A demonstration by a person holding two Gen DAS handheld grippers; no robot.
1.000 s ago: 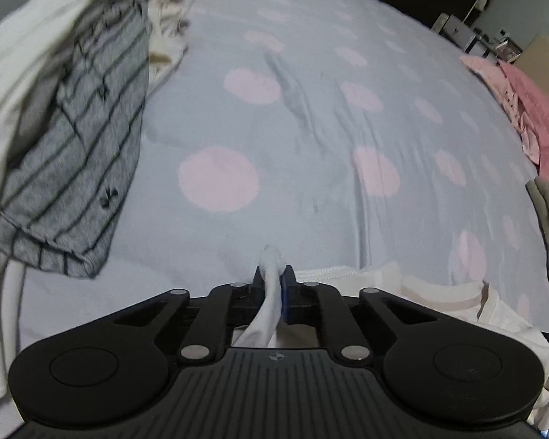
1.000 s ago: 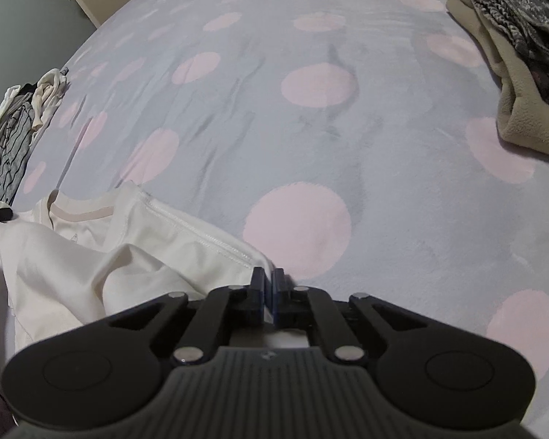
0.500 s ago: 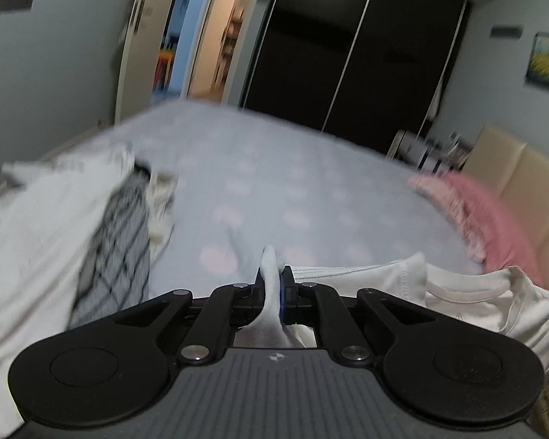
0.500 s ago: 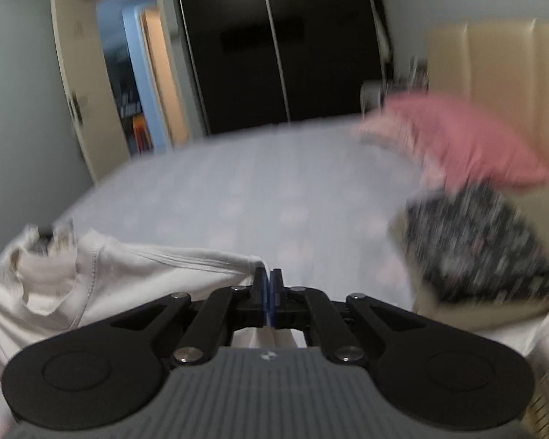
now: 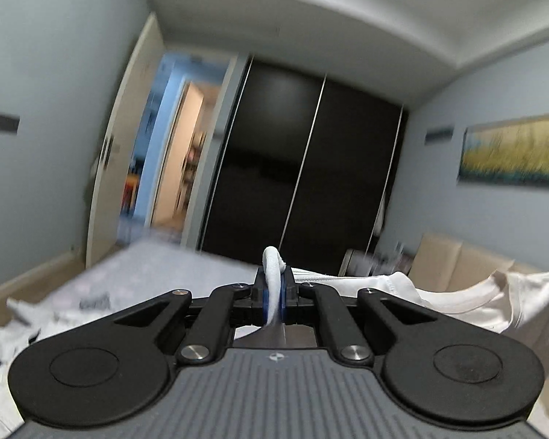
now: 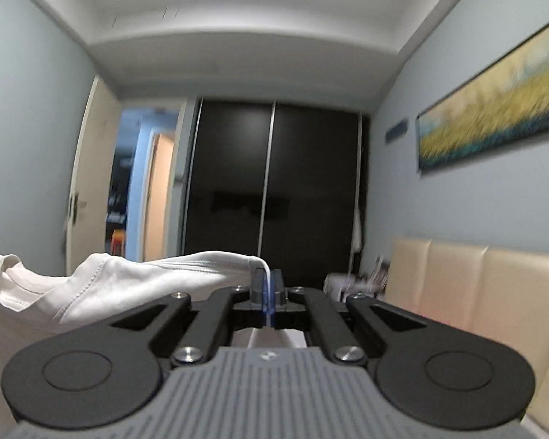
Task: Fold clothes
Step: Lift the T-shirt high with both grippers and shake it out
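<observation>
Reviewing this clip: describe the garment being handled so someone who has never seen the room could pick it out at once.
Start from the black sliding wardrobe on the far wall; in front of it, a white T-shirt hangs stretched between the left gripper and the right gripper, each clamped on an edge. Unlike the crumpled printed clothes on the bed, it is plain, with a ribbed round collar, and held in the air.

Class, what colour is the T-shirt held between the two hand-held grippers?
Plain off-white T-shirt, with no visible pattern; the right wrist view shows it best.
</observation>
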